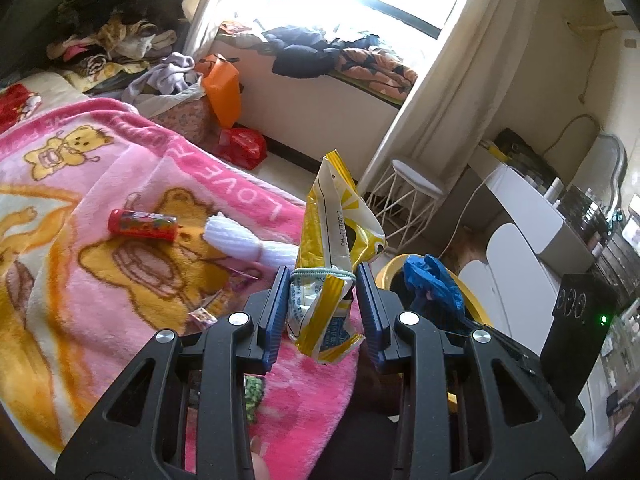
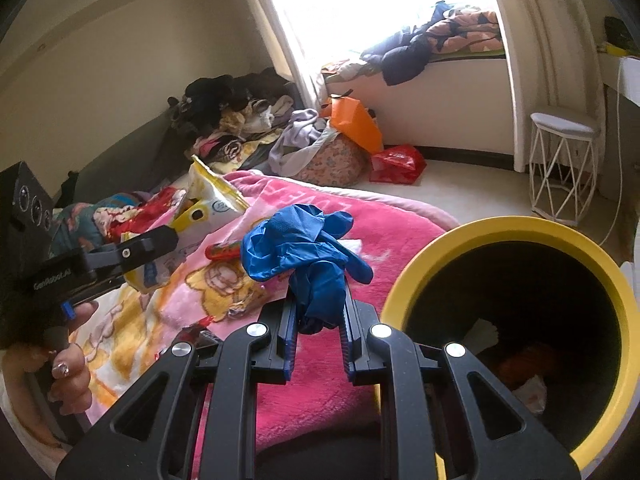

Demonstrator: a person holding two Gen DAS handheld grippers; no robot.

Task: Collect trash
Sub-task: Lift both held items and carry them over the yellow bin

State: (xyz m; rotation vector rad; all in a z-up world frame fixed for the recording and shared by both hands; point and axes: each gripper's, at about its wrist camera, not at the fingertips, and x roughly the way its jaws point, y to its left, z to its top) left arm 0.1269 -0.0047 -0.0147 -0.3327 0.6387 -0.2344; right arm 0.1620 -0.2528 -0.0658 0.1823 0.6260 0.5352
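My left gripper (image 1: 322, 280) is shut on a yellow and white snack bag (image 1: 332, 236) tied with a rubber band, held above the pink blanket (image 1: 100, 184). The bag also shows in the right wrist view (image 2: 208, 208), with the left gripper (image 2: 160, 240) around it. My right gripper (image 2: 318, 312) is shut on a crumpled blue glove (image 2: 304, 248), beside the yellow-rimmed trash bin (image 2: 440, 248), left of its opening. The glove (image 1: 432, 284) and bin (image 1: 390, 270) also show in the left wrist view. A red candy tube (image 1: 142, 226), a white ribbed roll (image 1: 240, 240) and small wrappers (image 1: 202, 316) lie on the blanket.
The bin holds some trash at its bottom (image 2: 524, 364). Piled clothes (image 1: 116, 32), an orange bag (image 1: 224, 84) and a red bag (image 1: 240, 146) sit beyond the bed. A white wire stool (image 1: 412, 196) and a white desk (image 1: 532, 216) stand at the right.
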